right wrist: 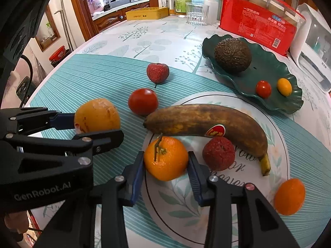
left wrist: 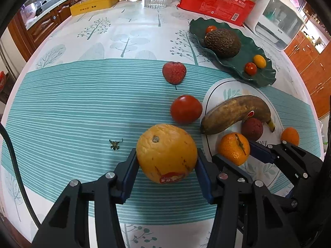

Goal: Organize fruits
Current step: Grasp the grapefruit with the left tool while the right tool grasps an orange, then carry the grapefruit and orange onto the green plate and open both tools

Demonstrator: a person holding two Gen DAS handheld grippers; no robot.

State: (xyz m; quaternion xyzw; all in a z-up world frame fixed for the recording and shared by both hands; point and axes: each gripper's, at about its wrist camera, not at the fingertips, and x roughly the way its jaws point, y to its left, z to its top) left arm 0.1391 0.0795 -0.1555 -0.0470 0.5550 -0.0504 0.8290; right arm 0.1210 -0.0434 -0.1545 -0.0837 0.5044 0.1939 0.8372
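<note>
Left wrist view: my left gripper (left wrist: 167, 165) jaws pressed on both sides of big yellow-orange round orange (left wrist: 166, 153), on table left of white round plate (left wrist: 215, 97).

Right wrist view: my right gripper (right wrist: 166, 172) jaws narrowed, clamping small stemmed tangerine (right wrist: 165, 158) on that plate's near-left edge.

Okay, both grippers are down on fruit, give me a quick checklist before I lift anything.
1. Left gripper pads against the large yellow-orange orange: ok.
2. Right gripper pads against the small stemmed mandarin on the white leaf-print plate: ok.
3. Grips firm enough to lift: cannot tell.
4. Lychee apart from the right gripper's finger: ok, small gap.
5. Brown banana clear of the mandarin: cannot tell, stem is close.
6. Free room on the dark green wavy dish: ok.
</note>
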